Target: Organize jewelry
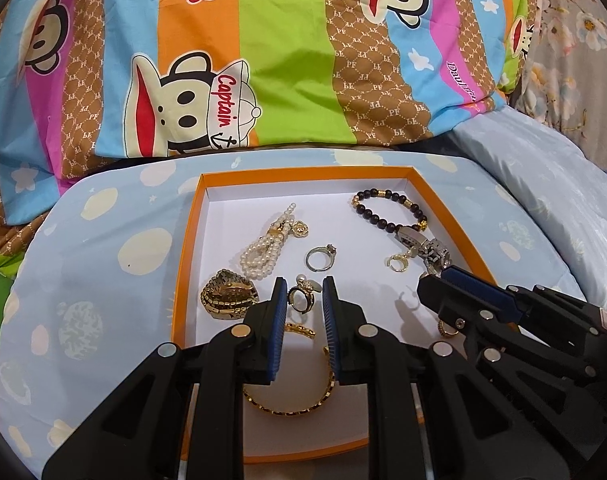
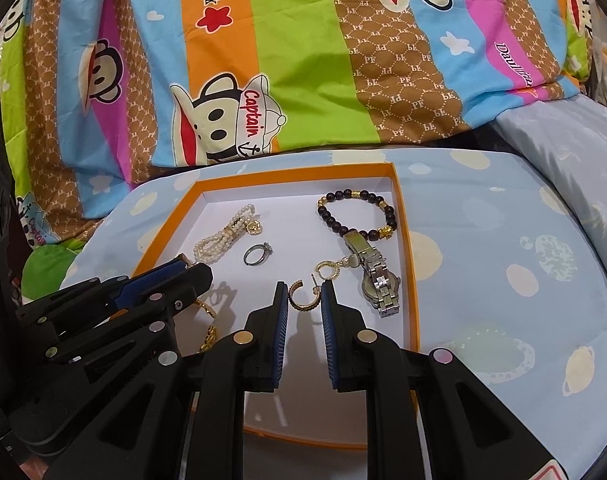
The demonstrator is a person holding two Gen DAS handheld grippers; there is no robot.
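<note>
An orange-rimmed tray (image 1: 187, 240) with a white floor holds the jewelry. In the left wrist view my left gripper (image 1: 303, 290) is open, with a gold-and-black ring (image 1: 300, 299) between its fingertips. A gold bangle (image 1: 299, 404) lies under it, a gold heart piece (image 1: 227, 296) to its left. In the right wrist view my right gripper (image 2: 302, 294) is open around a gold hoop earring (image 2: 303, 298). A pearl bracelet (image 2: 223, 240), silver ring (image 2: 257, 254), dark bead bracelet (image 2: 357, 212), silver watch (image 2: 377, 284) and second gold earring (image 2: 327, 270) lie beyond.
The tray (image 2: 407, 264) rests on a light blue planet-print cushion (image 2: 503, 280). A bright striped cartoon-monkey blanket (image 1: 283, 52) rises behind it. A pale blue pillow (image 1: 543, 184) lies at the right. Each gripper shows in the other's view, left (image 2: 143, 288) and right (image 1: 483, 300).
</note>
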